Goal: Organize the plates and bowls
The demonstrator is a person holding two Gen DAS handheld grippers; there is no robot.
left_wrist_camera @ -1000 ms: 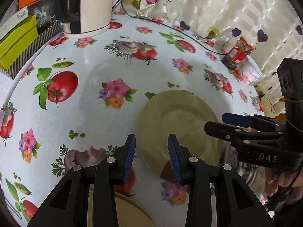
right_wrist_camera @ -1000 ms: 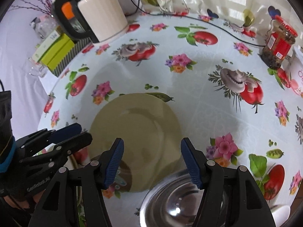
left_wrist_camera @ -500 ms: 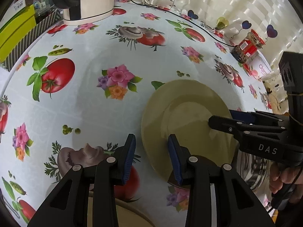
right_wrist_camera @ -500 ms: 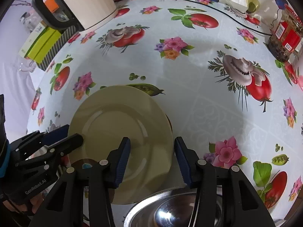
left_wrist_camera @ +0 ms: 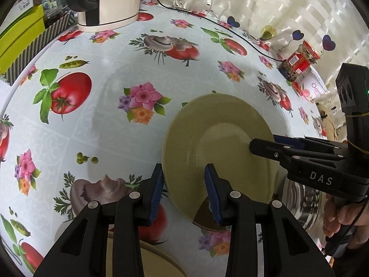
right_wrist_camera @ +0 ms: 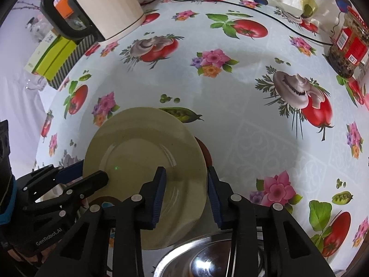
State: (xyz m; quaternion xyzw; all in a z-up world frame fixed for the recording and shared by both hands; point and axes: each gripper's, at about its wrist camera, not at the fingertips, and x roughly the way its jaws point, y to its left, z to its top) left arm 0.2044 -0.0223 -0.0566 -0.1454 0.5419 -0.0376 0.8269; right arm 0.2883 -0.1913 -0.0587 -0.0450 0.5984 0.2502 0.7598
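An olive-beige plate (left_wrist_camera: 207, 138) (right_wrist_camera: 143, 152) rests slightly raised, with something brown showing under its edges. My left gripper (left_wrist_camera: 184, 184) (right_wrist_camera: 92, 173) straddles the plate's left rim. Its outer pad sits right at the rim edge and its inner pad is over the plate face, so the jaws stand apart. My right gripper (right_wrist_camera: 185, 189) (left_wrist_camera: 265, 142) straddles the opposite rim. Its jaws are closing, with the rim between them and a small gap still at the outer pad. A shiny steel bowl (right_wrist_camera: 207, 258) (left_wrist_camera: 299, 198) sits just below the right gripper.
A second beige plate (left_wrist_camera: 147, 260) lies under the left gripper. A white kettle (left_wrist_camera: 110, 0) (right_wrist_camera: 108, 11) and green striped boxes (left_wrist_camera: 20, 37) stand at the far left. A red-labelled jar (right_wrist_camera: 348, 46) is far right, and a black cable (left_wrist_camera: 230, 30) runs along the back. A hand (left_wrist_camera: 346, 221) holds the right gripper.
The right gripper's jaws have narrowed around the plate's rim, and it has shifted left over the plate. The left gripper has kept its opening and edged closer to the plate's rim.
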